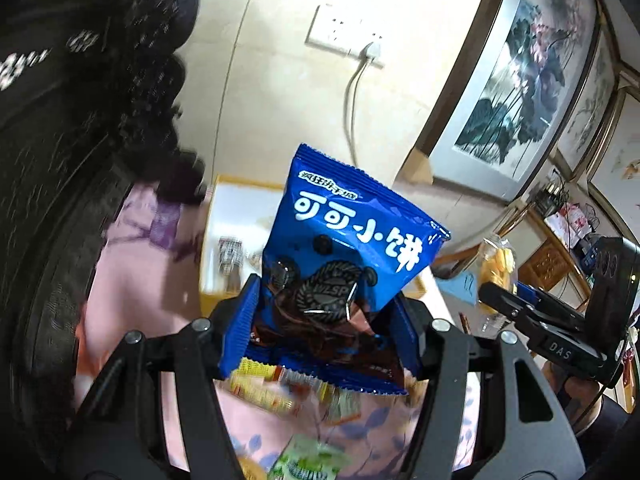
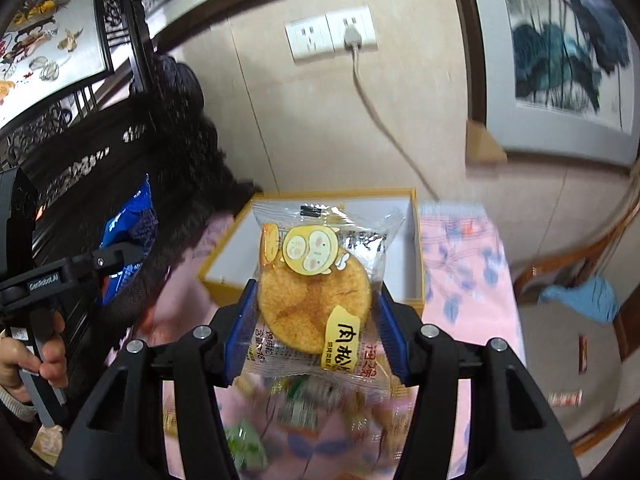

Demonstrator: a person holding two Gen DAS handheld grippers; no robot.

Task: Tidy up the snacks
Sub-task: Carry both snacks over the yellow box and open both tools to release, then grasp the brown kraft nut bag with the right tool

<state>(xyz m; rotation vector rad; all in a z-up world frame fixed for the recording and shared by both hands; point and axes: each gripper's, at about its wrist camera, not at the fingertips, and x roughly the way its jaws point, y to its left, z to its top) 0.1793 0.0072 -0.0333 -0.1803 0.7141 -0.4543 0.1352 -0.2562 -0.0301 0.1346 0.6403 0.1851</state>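
My left gripper (image 1: 326, 320) is shut on a blue cocoa biscuit bag (image 1: 344, 248) and holds it up above the pink floral cloth (image 1: 132, 272). My right gripper (image 2: 314, 320) is shut on a clear packet with a round golden cake (image 2: 312, 284), held above the cloth (image 2: 464, 272). A yellow-rimmed white box (image 2: 414, 240) lies open just beyond both packets; in the left wrist view (image 1: 224, 208) it holds a few small snacks. The right gripper with its cake packet shows at the right of the left wrist view (image 1: 498, 276). The left gripper with the blue bag shows at the left of the right wrist view (image 2: 124, 248).
Several loose snack packets (image 2: 296, 412) lie blurred on the cloth below the grippers. Dark carved wooden furniture (image 2: 80, 168) stands to the left. A wall with a socket and cable (image 2: 354, 40) and framed paintings (image 2: 560, 52) is behind. A wooden chair (image 2: 580, 276) stands right.
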